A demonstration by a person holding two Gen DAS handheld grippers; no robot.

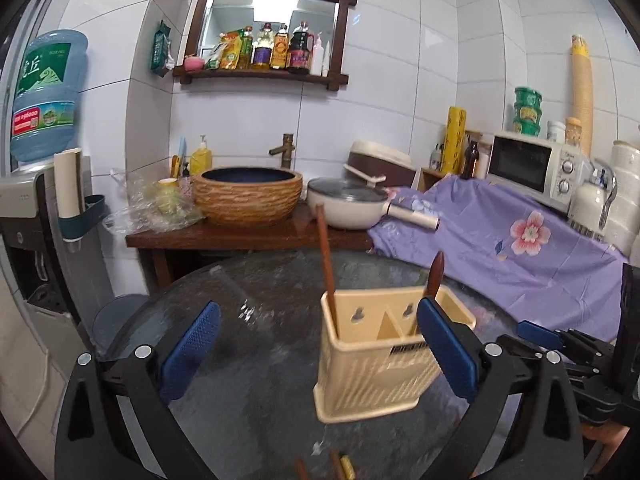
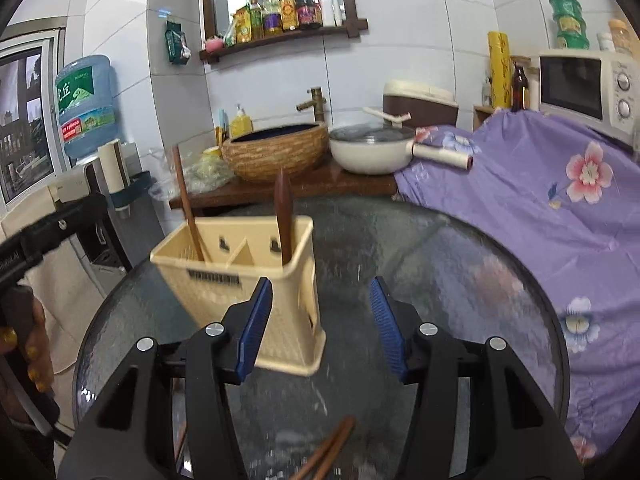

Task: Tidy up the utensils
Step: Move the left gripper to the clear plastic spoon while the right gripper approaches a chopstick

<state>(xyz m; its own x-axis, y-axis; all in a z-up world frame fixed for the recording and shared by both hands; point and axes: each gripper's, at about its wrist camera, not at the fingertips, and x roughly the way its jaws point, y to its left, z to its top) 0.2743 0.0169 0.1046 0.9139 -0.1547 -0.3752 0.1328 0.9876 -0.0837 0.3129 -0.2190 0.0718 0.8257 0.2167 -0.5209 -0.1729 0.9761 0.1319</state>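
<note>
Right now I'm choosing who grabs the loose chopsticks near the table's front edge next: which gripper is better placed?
Probably the right gripper: open, empty, with the chopsticks just below it. The left gripper straddles the holder.

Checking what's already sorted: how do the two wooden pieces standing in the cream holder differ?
The thin stick leans in the holder's left compartment; the thick-handled piece stands nearly upright in the right one. The stick rises higher and is slimmer; the handle is broader, with a tapered tip. Both are dark brown wood.
</note>
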